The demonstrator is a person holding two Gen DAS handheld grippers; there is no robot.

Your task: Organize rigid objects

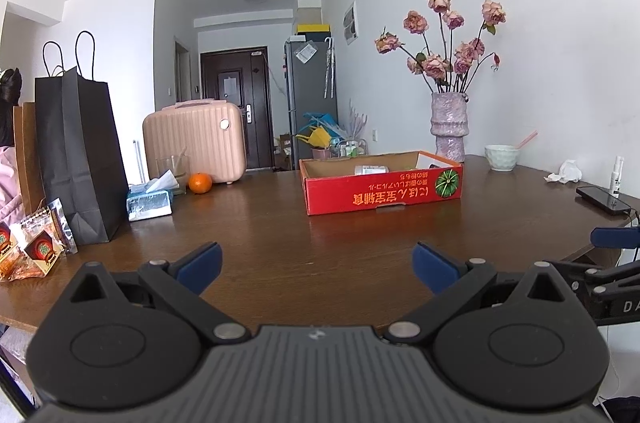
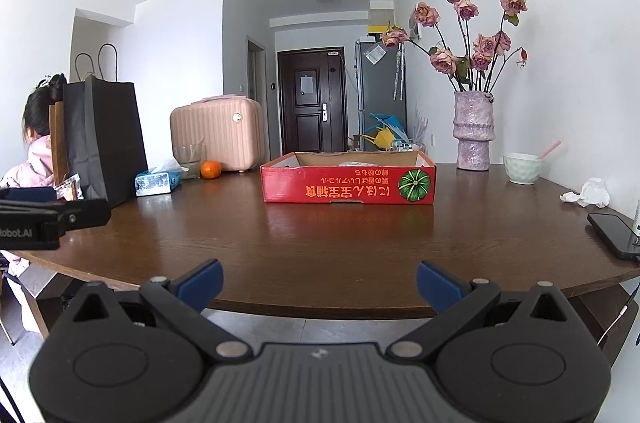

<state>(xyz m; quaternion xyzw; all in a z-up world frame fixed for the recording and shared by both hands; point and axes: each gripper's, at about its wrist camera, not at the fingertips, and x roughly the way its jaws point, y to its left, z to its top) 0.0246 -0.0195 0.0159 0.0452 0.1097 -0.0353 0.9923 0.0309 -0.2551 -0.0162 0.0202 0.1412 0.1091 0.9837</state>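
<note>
A shallow red cardboard box point(image 1: 384, 193) point(image 2: 348, 185) sits open on the far middle of the brown table point(image 1: 260, 223) point(image 2: 320, 243), with a few items inside, one a white container point(image 1: 372, 169). My left gripper point(image 1: 316, 271) is open and empty over the table's near edge. My right gripper point(image 2: 318, 283) is open and empty, just in front of the table edge. Each gripper shows at the side of the other's view. An orange point(image 1: 200, 183) point(image 2: 211, 169), a tissue pack point(image 1: 150, 203) point(image 2: 158, 181), a phone point(image 1: 604, 201) point(image 2: 614, 233) and a bowl point(image 1: 502, 157) point(image 2: 522, 167) lie on the table.
A black paper bag point(image 1: 80, 159) point(image 2: 104, 139) and snack packs point(image 1: 36, 247) stand at the left. A pink case point(image 1: 196, 139) point(image 2: 218, 135) is at the back. A vase of roses point(image 1: 448, 127) point(image 2: 474, 131), a crumpled tissue point(image 1: 564, 173) point(image 2: 590, 193) and a spray bottle point(image 1: 616, 177) are at the right. A person point(image 2: 36, 143) sits far left.
</note>
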